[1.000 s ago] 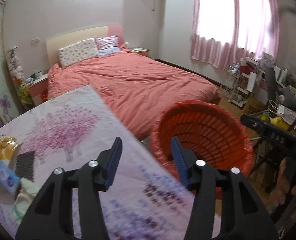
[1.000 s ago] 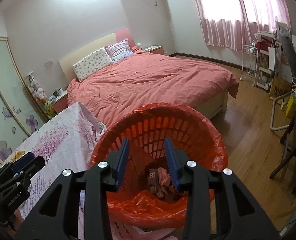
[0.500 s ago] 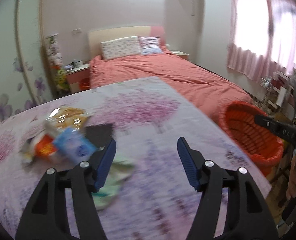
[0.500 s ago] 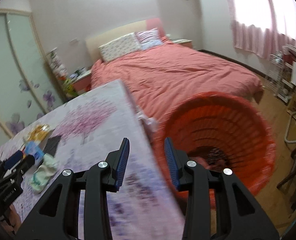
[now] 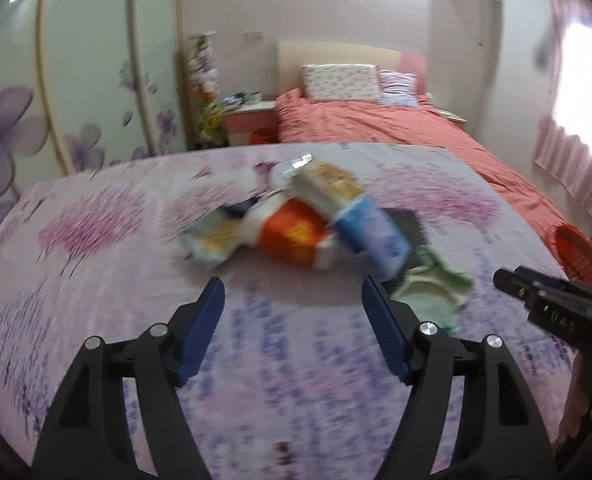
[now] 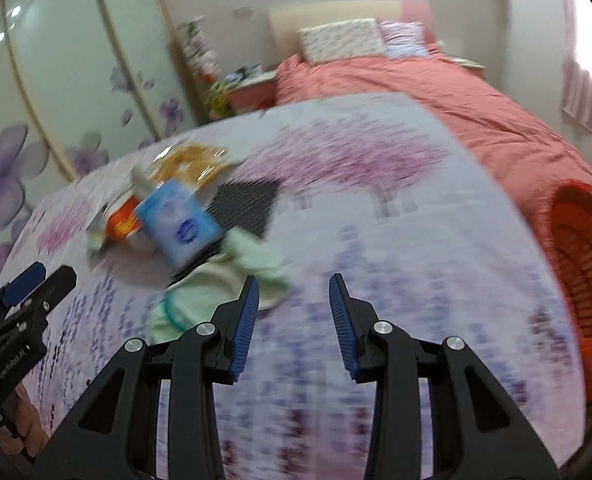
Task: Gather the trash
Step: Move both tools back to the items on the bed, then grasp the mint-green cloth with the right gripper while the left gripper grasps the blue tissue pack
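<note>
A pile of trash lies on the floral tablecloth (image 5: 96,280): a blue tissue pack (image 5: 369,236), an orange wrapper (image 5: 292,232), a yellow snack bag (image 5: 331,184) and a pale green wrapper (image 5: 427,292). My left gripper (image 5: 292,300) is open and empty, just short of the pile. My right gripper (image 6: 294,296) is open and empty above the cloth, to the right of the green wrapper (image 6: 216,288) and the blue pack (image 6: 176,220). The orange trash basket (image 6: 583,248) stands off the table's right edge.
A bed with a salmon cover (image 5: 375,128) lies beyond the table. A wardrobe with purple flowers (image 5: 56,100) fills the left wall. A black mat (image 6: 248,204) lies under the pile. A nightstand (image 5: 252,120) stands by the bed.
Both grippers swung left, away from the orange basket and toward the trash pile on the table. Both stay open and empty.
</note>
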